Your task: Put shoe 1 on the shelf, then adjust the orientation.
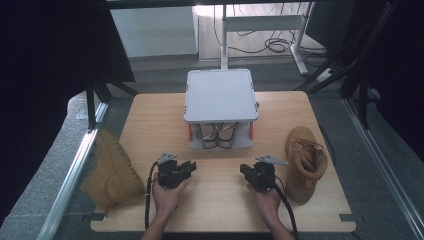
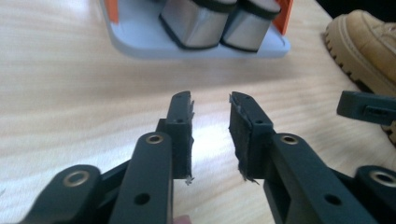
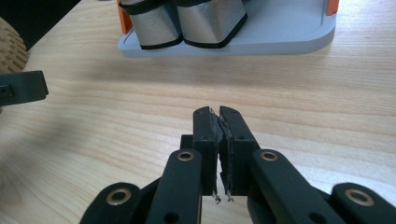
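Note:
A grey two-shelf rack stands at the table's middle back, with a pair of silver shoes on its lower shelf. One tan boot stands at the right of the table. A second tan boot lies at the left edge. My left gripper rests in front of the rack, open with nothing between its fingers. My right gripper sits beside the right boot, shut on nothing. The silver shoes show heel-first in both gripper views.
The wooden table has bare room between the rack and the grippers. A metal rail runs along the left side. Behind the table stands a white desk frame with cables on the floor. Dark curtains hang on both sides.

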`<action>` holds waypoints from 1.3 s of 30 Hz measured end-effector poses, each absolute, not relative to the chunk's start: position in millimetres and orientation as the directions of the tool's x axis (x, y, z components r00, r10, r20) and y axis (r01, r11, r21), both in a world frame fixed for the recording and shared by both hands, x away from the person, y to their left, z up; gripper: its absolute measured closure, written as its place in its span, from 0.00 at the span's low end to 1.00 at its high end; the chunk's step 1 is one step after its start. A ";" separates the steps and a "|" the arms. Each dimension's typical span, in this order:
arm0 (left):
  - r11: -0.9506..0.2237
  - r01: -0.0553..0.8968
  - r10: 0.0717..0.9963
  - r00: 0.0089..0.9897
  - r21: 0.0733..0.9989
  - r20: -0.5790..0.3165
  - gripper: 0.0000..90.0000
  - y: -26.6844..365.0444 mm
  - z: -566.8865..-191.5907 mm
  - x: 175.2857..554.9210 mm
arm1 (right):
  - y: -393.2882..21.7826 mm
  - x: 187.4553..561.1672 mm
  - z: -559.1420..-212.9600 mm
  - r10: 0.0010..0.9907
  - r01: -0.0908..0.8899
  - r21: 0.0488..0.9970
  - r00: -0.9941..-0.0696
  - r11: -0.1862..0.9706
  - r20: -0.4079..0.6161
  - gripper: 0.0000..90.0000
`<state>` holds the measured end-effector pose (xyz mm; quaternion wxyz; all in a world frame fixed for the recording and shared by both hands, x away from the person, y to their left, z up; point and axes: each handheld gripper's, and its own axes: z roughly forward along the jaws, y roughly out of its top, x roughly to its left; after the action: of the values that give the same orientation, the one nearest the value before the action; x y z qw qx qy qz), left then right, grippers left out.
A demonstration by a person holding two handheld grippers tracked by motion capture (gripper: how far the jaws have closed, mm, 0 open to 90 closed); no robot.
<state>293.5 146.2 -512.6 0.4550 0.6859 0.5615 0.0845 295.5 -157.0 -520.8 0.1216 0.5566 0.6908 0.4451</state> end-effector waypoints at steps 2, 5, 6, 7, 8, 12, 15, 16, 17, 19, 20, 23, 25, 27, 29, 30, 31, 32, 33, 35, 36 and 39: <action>0.034 0.700 0.844 0.363 0.714 -0.395 0.76 148.7 -514.4 291.7 | -158.4 291.1 -521.6 0.876 0.649 0.761 -0.362 -0.008 0.318 0.93; 0.005 0.701 0.848 0.376 0.713 -0.375 0.70 151.9 -516.5 287.7 | -161.0 286.6 -522.6 0.868 0.645 0.764 -0.373 -0.012 0.329 0.91; 0.002 0.701 0.847 0.378 0.713 -0.374 0.68 153.6 -517.1 286.3 | -161.8 285.3 -522.7 0.866 0.642 0.766 -0.379 -0.009 0.328 0.90; 0.000 0.701 0.845 0.381 0.713 -0.375 0.66 155.5 -517.6 284.8 | -162.5 284.2 -523.0 0.865 0.639 0.769 -0.381 -0.008 0.326 0.89; -0.003 0.700 0.845 0.383 0.714 -0.372 0.64 157.1 -518.4 283.6 | -163.4 283.4 -523.3 0.863 0.639 0.769 -0.384 -0.009 0.329 0.89; -0.030 0.704 0.847 0.395 0.710 -0.356 0.57 161.6 -520.6 280.0 | -165.3 281.2 -523.9 0.863 0.635 0.773 -0.393 0.006 0.316 0.83; -0.045 0.697 0.851 0.401 0.715 -0.338 0.53 164.1 -519.4 277.4 | -163.4 278.6 -524.8 0.879 0.621 0.782 -0.397 0.044 0.266 0.76; -0.051 0.694 0.850 0.407 0.718 -0.333 0.52 164.5 -518.4 276.9 | -163.3 278.2 -525.1 0.878 0.620 0.783 -0.400 0.048 0.263 0.73; -0.057 0.691 0.849 0.414 0.721 -0.329 0.51 164.8 -517.2 276.2 | -163.2 277.7 -525.1 0.877 0.621 0.782 -0.401 0.046 0.266 0.69; -0.082 0.685 0.844 0.433 0.724 -0.315 0.49 164.9 -514.6 274.9 | -163.9 276.7 -525.0 0.871 0.611 0.791 -0.411 0.043 0.270 0.65; -0.091 0.684 0.838 0.446 0.724 -0.316 0.47 165.4 -513.6 274.4 | -164.3 276.1 -524.6 0.868 0.609 0.792 -0.413 0.038 0.276 0.62; -0.103 0.677 0.836 0.456 0.729 -0.306 0.43 168.3 -511.5 271.4 | -165.8 274.7 -523.4 0.861 0.610 0.791 -0.421 0.037 0.284 0.56; -0.101 0.671 0.836 0.457 0.734 -0.303 0.41 170.9 -510.4 270.2 | -167.0 274.3 -522.3 0.861 0.608 0.792 -0.428 0.050 0.274 0.53; -0.096 0.663 0.839 0.456 0.743 -0.298 0.41 173.7 -508.9 268.8 | -169.1 274.4 -521.0 0.862 0.611 0.790 -0.429 0.058 0.269 0.51; -0.099 0.660 0.837 0.460 0.745 -0.297 0.39 176.1 -507.8 267.6 | -171.6 273.5 -520.3 0.862 0.612 0.789 -0.428 0.057 0.270 0.47; -0.103 0.659 0.835 0.464 0.745 -0.295 0.39 177.3 -507.3 266.9 | -172.1 273.2 -520.5 0.864 0.615 0.786 -0.430 0.067 0.263 0.46; -0.106 0.659 0.833 0.468 0.744 -0.296 0.39 178.2 -506.7 265.9 | -172.7 272.7 -520.7 0.864 0.617 0.784 -0.432 0.073 0.260 0.45; -0.110 0.659 0.833 0.470 0.744 -0.293 0.39 179.0 -505.9 264.5 | -173.2 272.1 -520.8 0.863 0.615 0.785 -0.434 0.072 0.260 0.45; -0.112 0.656 0.835 0.470 0.747 -0.287 0.40 179.9 -504.7 263.0 | -173.5 271.8 -520.7 0.861 0.616 0.784 -0.436 0.075 0.260 0.43; -0.112 0.648 0.840 0.467 0.753 -0.277 0.41 182.2 -501.2 259.8 | -173.7 271.5 -520.5 0.858 0.619 0.781 -0.442 0.080 0.263 0.42; -0.115 0.643 0.844 0.465 0.757 -0.267 0.41 183.1 -499.1 258.1 | -173.6 271.2 -520.3 0.856 0.618 0.782 -0.446 0.083 0.261 0.42; -0.122 0.633 0.858 0.455 0.765 -0.239 0.43 186.3 -493.1 254.0 | -173.1 270.6 -520.4 0.846 0.618 0.781 -0.460 0.087 0.270 0.40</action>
<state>254.0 186.3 -493.1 0.4284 0.7374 0.5054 0.1313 270.6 -173.1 -520.4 0.1263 0.5039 0.7264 0.4499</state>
